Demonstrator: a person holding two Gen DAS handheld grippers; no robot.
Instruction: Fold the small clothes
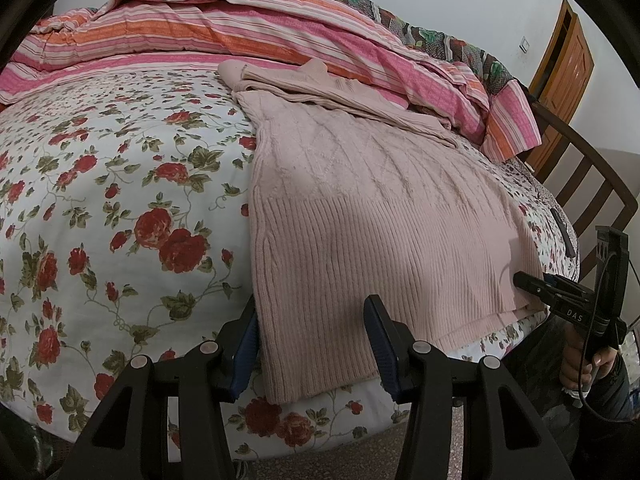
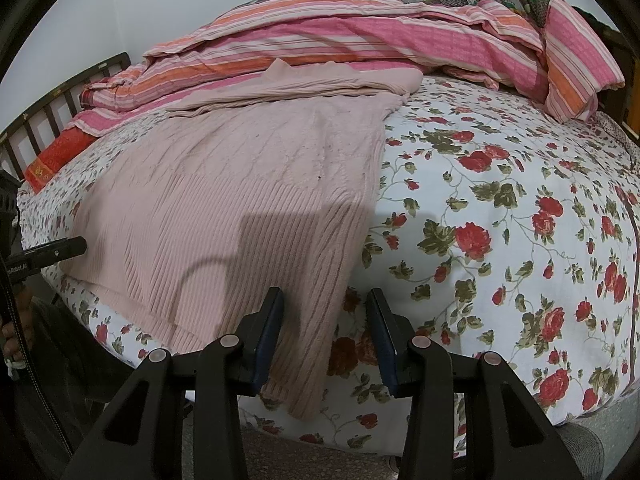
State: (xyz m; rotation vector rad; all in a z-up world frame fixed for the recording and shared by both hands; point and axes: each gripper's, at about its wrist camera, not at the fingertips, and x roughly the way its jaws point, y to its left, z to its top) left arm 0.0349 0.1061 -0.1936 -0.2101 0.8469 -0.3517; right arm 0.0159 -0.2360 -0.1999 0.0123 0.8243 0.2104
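A pale pink knitted sweater (image 1: 360, 208) lies flat on a rose-print bedsheet (image 1: 100, 200), its ribbed hem hanging at the near edge of the bed. The left gripper (image 1: 310, 344) hovers at the sweater's near left hem corner, jaws partly apart, the hem edge lying between them; no pad clearly presses it. The right gripper (image 2: 326, 334) stands over the sweater's near right hem corner, jaws likewise partly apart, cloth beside its left finger, nothing gripped. Beyond the sweater's collar a pink and orange striped quilt (image 1: 240, 28) is bunched
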